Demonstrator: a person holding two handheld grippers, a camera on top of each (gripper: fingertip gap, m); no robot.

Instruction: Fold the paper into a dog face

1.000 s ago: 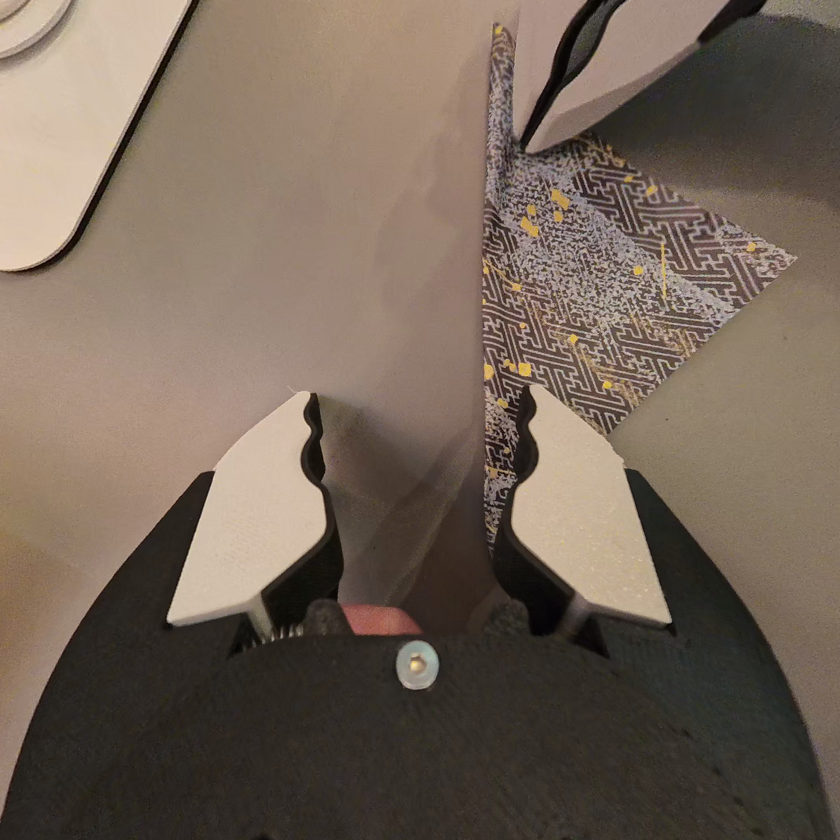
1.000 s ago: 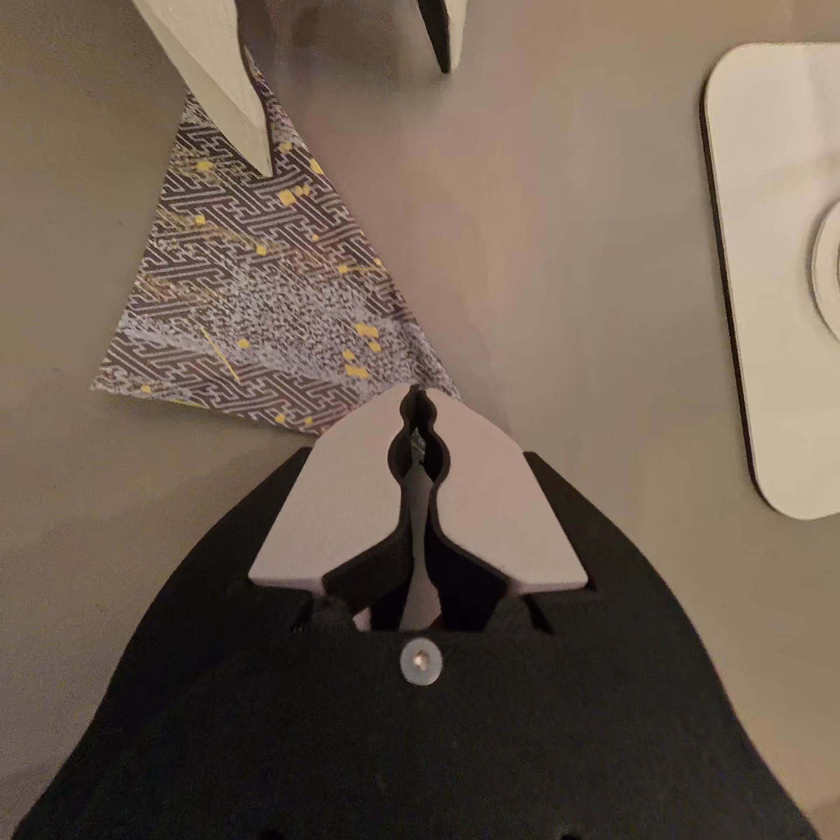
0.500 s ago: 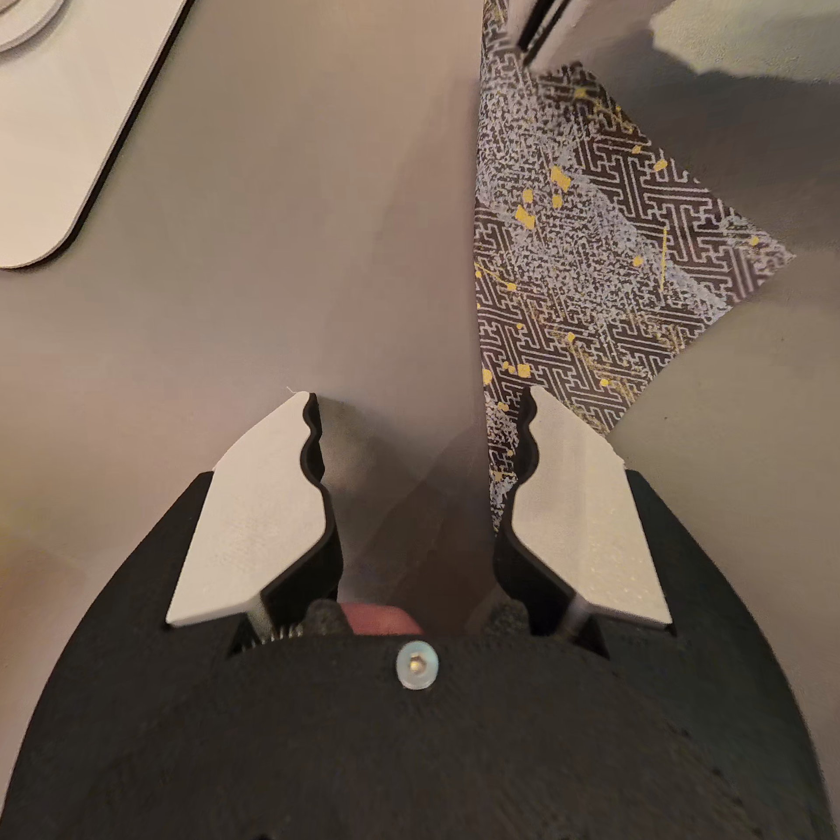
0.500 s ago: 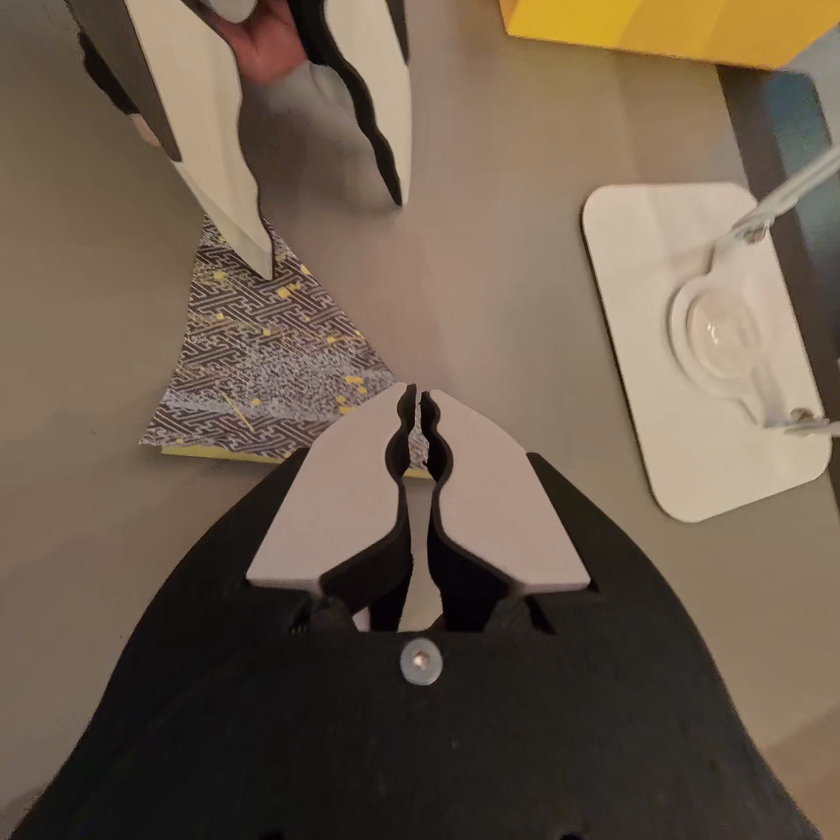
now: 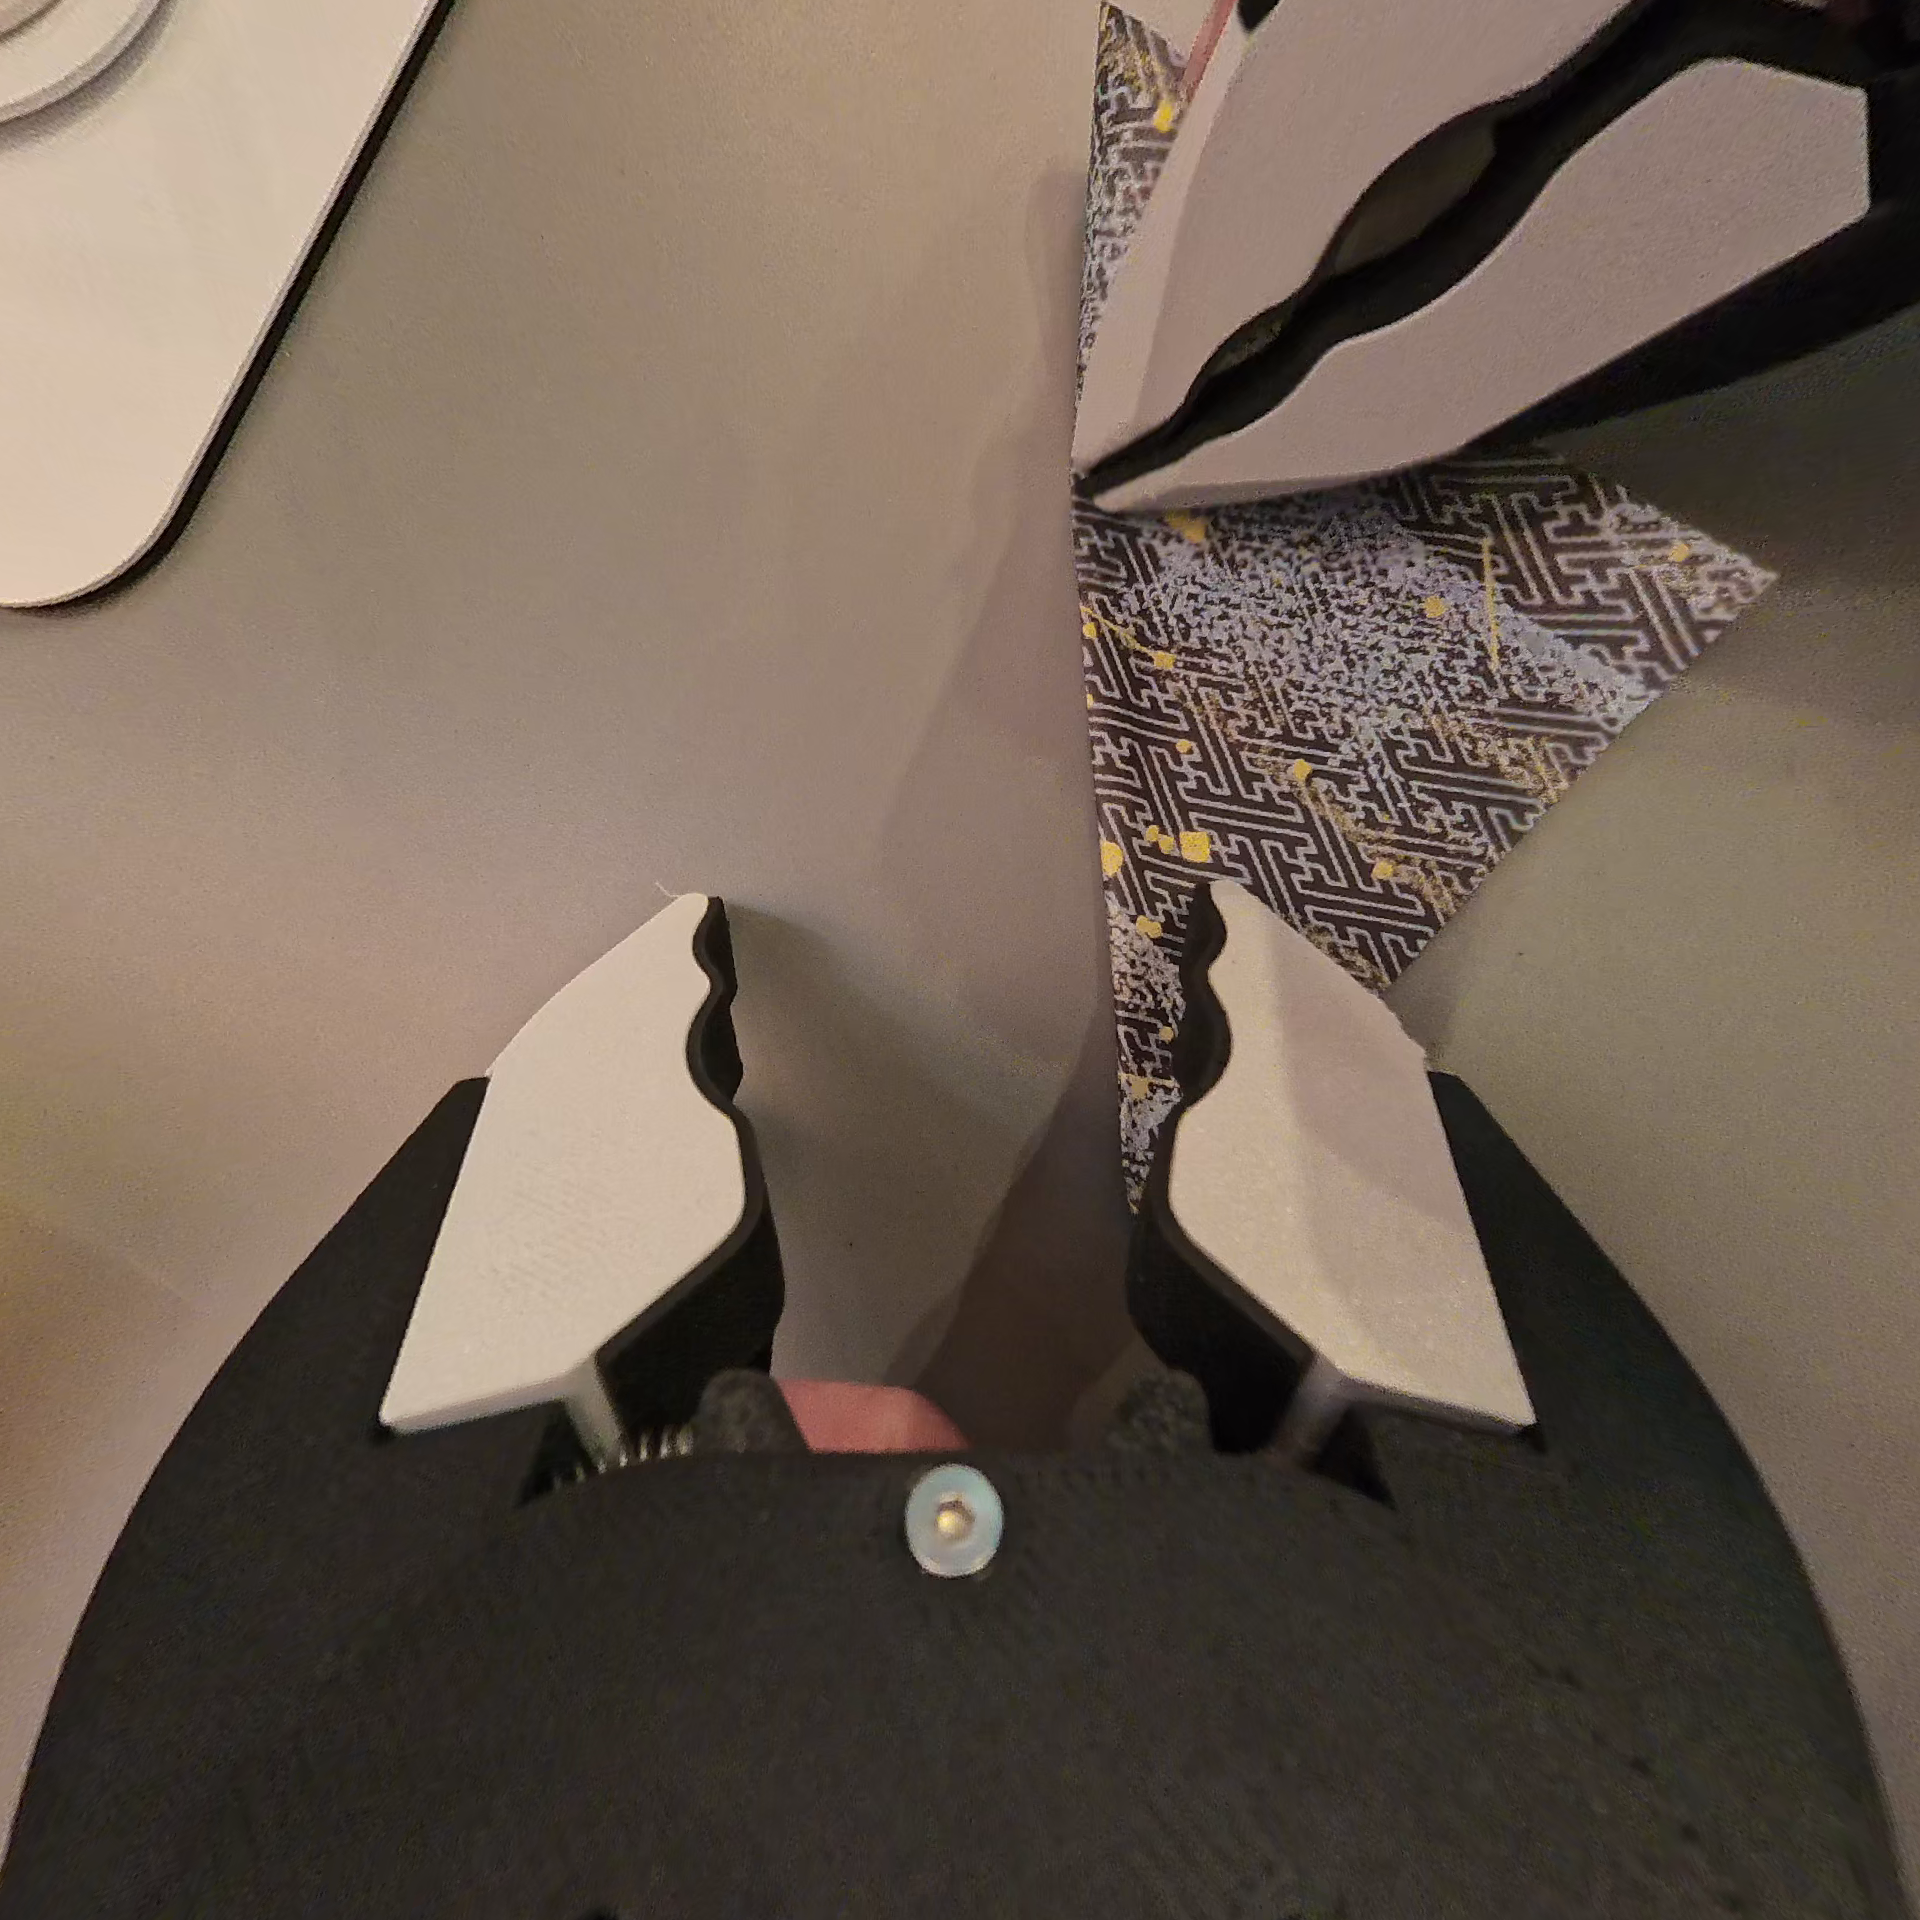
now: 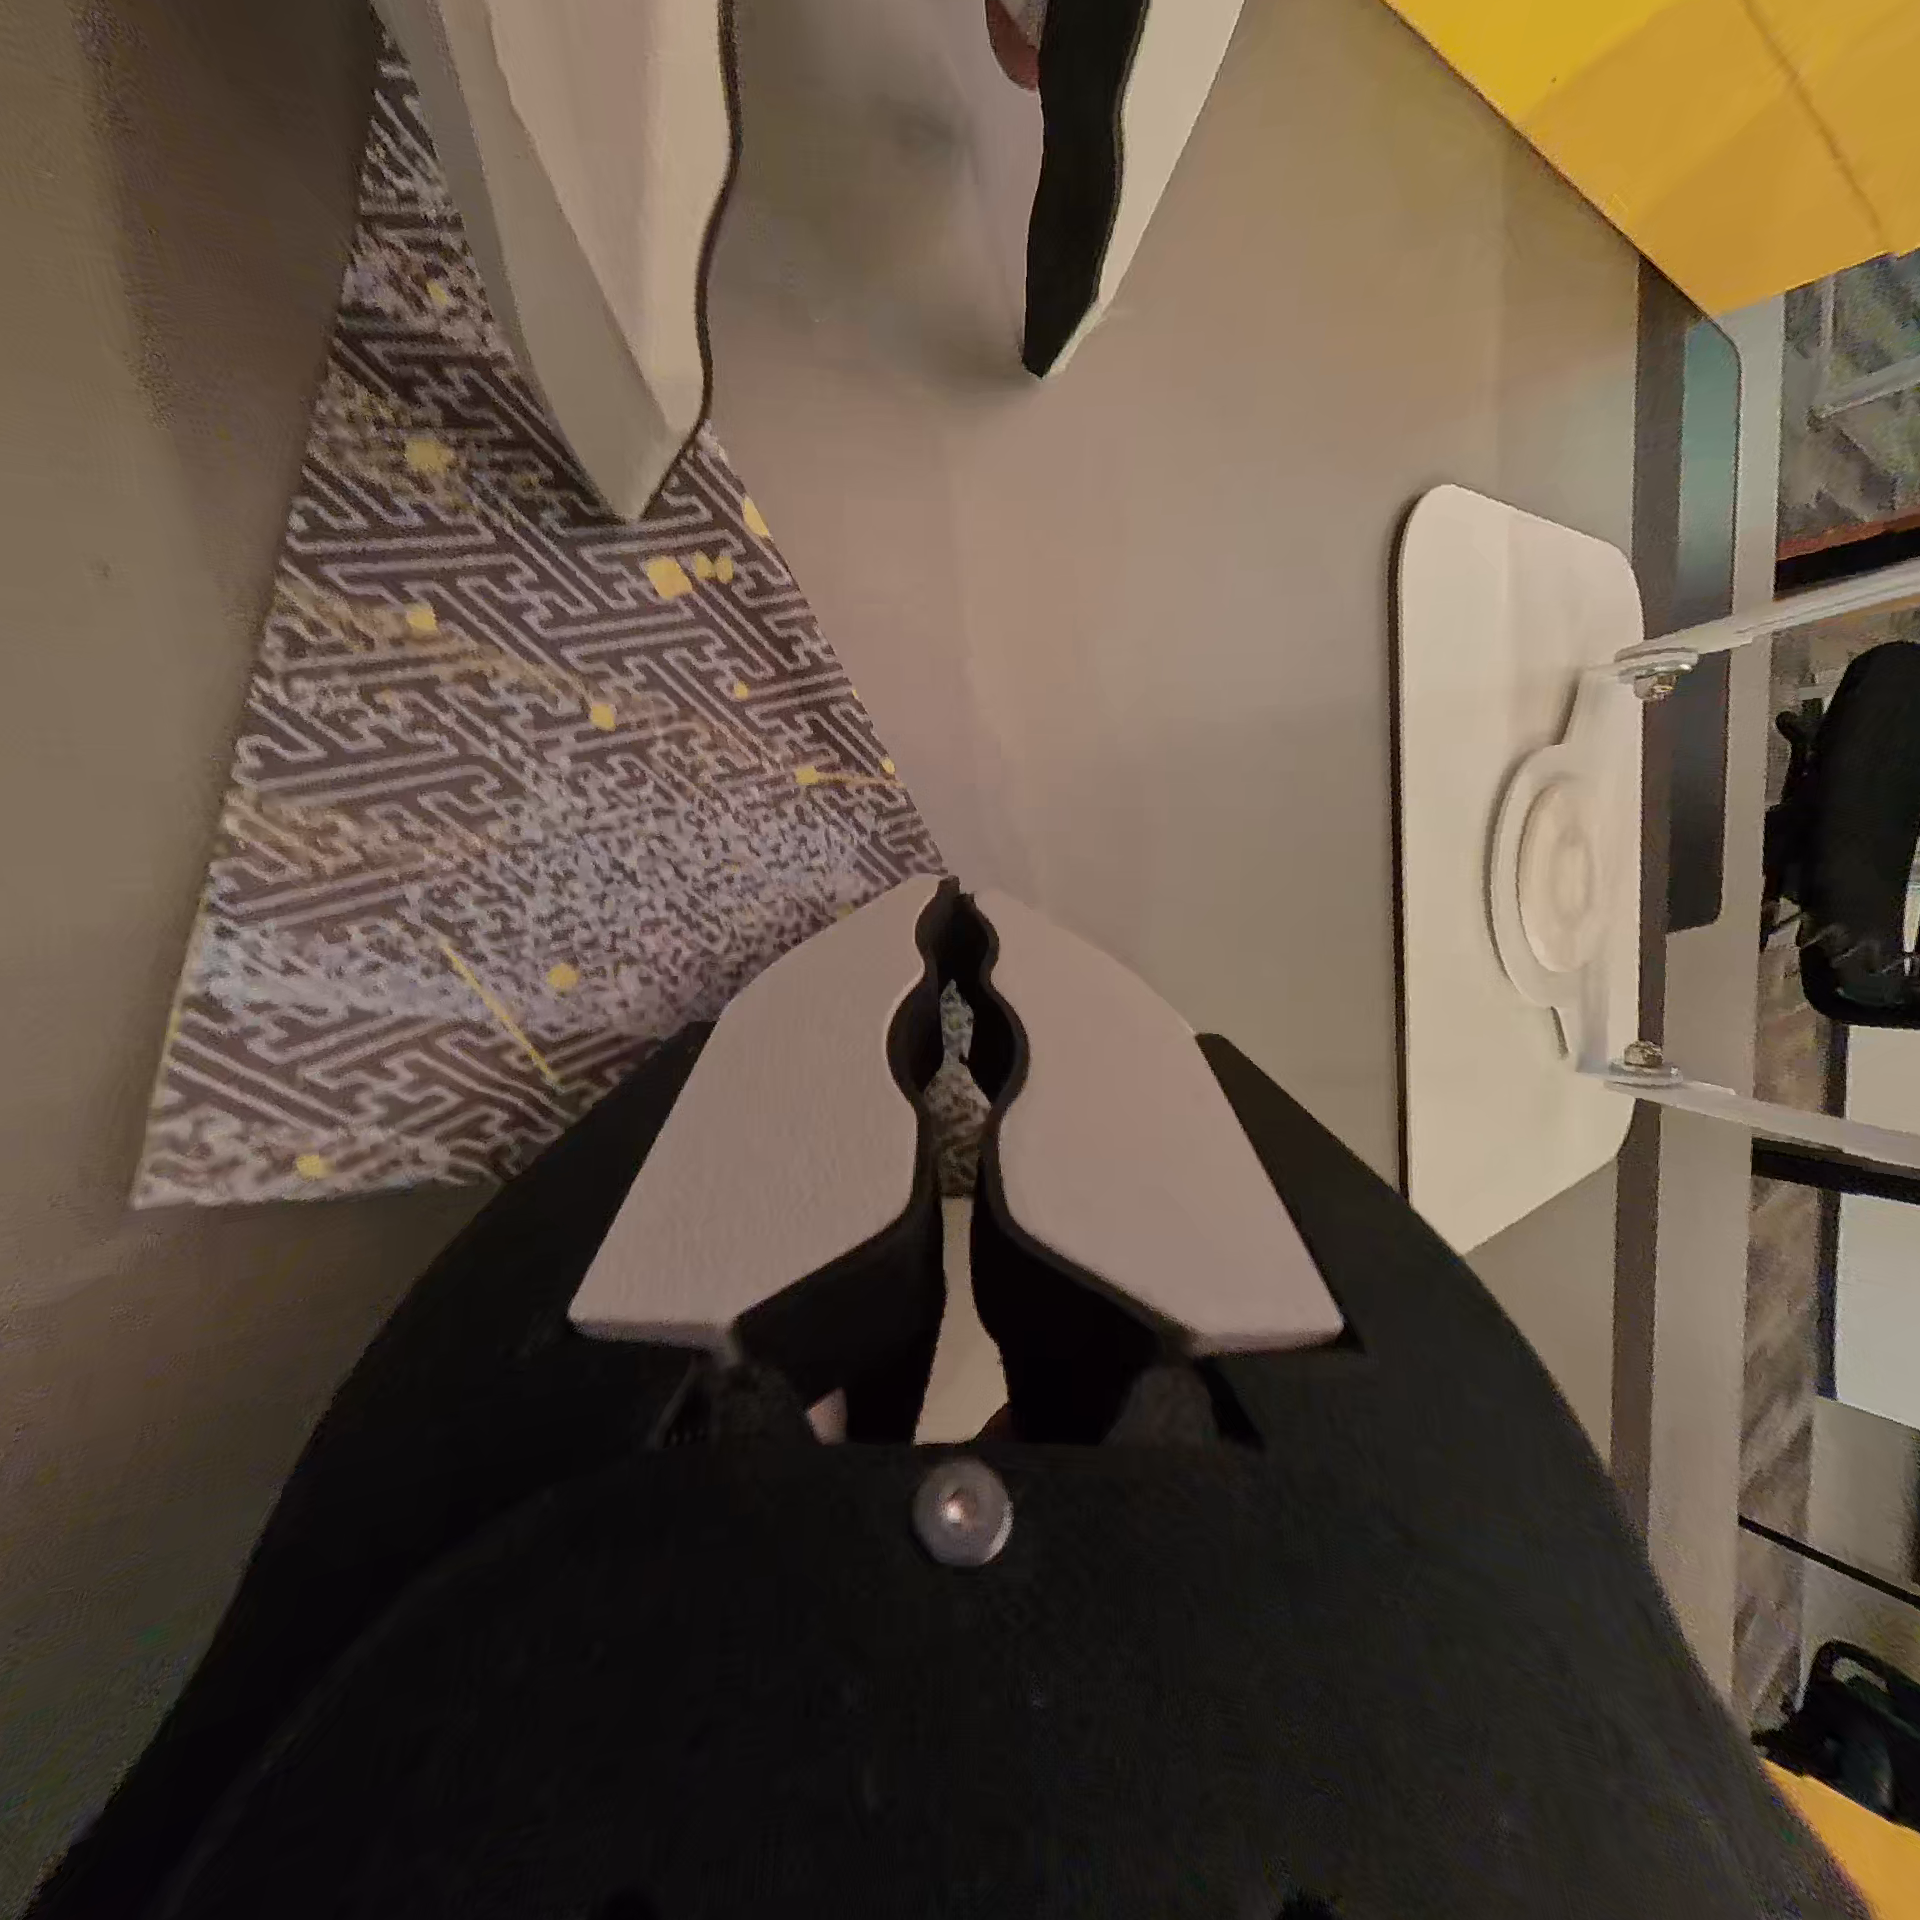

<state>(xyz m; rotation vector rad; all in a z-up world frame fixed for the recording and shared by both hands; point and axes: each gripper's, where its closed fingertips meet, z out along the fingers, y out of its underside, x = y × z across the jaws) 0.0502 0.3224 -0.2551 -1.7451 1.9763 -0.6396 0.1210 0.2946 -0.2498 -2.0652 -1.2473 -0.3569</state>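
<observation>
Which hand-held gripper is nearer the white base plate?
Left. The left hand-held gripper is open beside the paper's long edge, toward the base plate; the right is closed over the paper.

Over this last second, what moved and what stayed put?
The right hand-held gripper, shut throughout, lifted off the folded paper half a second ago, then came back down onto its long edge. The left hand-held gripper stayed open with one finger on the paper, which did not shift.

Both wrist cameras are looking steeply down along their own fingers at the grey worktop (image 5: 727,520) from close range, facing each other — sharing the folded patterned paper (image 5: 1351,707) (image 6: 499,790) and the white base plate (image 5: 156,260) (image 6: 1496,727).
</observation>
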